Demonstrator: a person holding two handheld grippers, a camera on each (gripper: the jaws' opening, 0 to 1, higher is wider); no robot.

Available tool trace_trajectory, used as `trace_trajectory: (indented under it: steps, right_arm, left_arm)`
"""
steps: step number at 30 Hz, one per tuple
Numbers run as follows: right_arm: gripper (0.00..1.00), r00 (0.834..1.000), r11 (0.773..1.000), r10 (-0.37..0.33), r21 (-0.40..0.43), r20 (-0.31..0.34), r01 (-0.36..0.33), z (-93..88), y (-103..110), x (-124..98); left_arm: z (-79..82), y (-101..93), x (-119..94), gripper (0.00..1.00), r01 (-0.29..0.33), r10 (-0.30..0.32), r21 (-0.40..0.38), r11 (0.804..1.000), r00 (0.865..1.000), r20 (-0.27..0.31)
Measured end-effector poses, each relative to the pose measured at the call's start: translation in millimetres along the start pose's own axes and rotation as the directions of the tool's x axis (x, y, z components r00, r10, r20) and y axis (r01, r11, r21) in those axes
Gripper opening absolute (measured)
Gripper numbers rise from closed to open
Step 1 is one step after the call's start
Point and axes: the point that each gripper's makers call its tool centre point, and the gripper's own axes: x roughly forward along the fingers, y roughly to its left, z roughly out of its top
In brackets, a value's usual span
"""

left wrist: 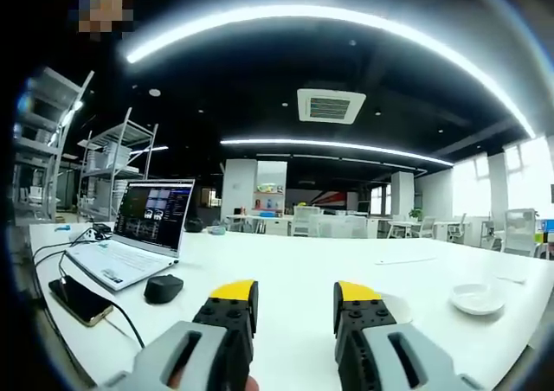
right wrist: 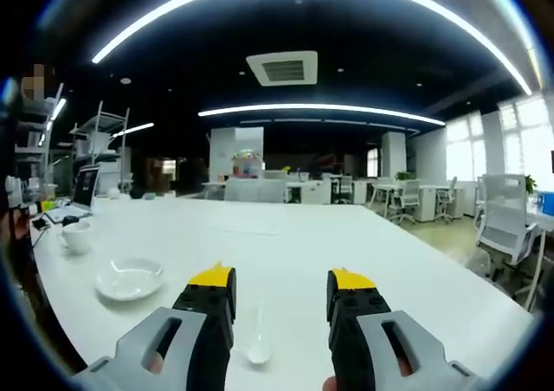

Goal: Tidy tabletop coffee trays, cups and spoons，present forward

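Left gripper view: the left gripper point(left wrist: 295, 303) is over a big white table point(left wrist: 286, 261). Its 2 jaws have yellow tips and stand wide apart, w/ nothing between them, so it's open and holds nothing. A white saucer point(left wrist: 477, 298) sits on the table to the right, well apart from the jaws. On the left is an open laptop point(left wrist: 138, 235) w/ its screen lit. A black mouse point(left wrist: 163, 288) lies just beside the laptop, near the left jaw. A phone point(left wrist: 80, 301) lies flat near the table edge, w/ a black cable point(left wrist: 104, 300) running by it. Far back are metal shelves point(left wrist: 108, 170) and more desks.

Right gripper view: the right gripper point(right wrist: 281, 300) is also over the table point(right wrist: 363, 253). Its jaws are wide apart too, open, nothing held. A white spoon point(right wrist: 258, 335) lies flat on the table between the 2 jaws, closer to the left one; can't tell if a jaw touches it. A saucer point(right wrist: 129, 279) sits to the left, apart from the jaws. A white cup point(right wrist: 76, 237) stands upright past the saucer, near it but not on it. The laptop point(right wrist: 78, 196) is far back on the left. White chairs point(right wrist: 506, 222) stand to the right of the table.
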Motion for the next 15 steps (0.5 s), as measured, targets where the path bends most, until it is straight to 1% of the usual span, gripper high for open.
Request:
trace_trajectory:
  steps: [5, 10, 15]
  right_arm:
    - [0.43, 1.000, 1.000, 0.026, -0.016, -0.002, -0.026, 10.0, 8.3, 5.7]
    - [0.43, 0.997, 0.997, 0.068, -0.037, -0.021, -0.069, 23.1, 25.0, 17.1]
    - [0.43, 0.991, 0.991, 0.127, -0.032, -0.036, -0.128, 34.9, 45.0, 29.1]
  left_arm:
    - [1.6, -1.4, 3.0, 0.36, 0.013, -0.013, 0.002, 1.000, 1.000, -0.020]
    - [3.0, -4.4, 6.1, 0.36, 0.035, -0.034, 0.017, 0.999, 0.998, -0.052]
    - [5.4, -5.0, 6.8, 0.36, 0.049, -0.047, 0.020, 0.999, 0.995, -0.086]
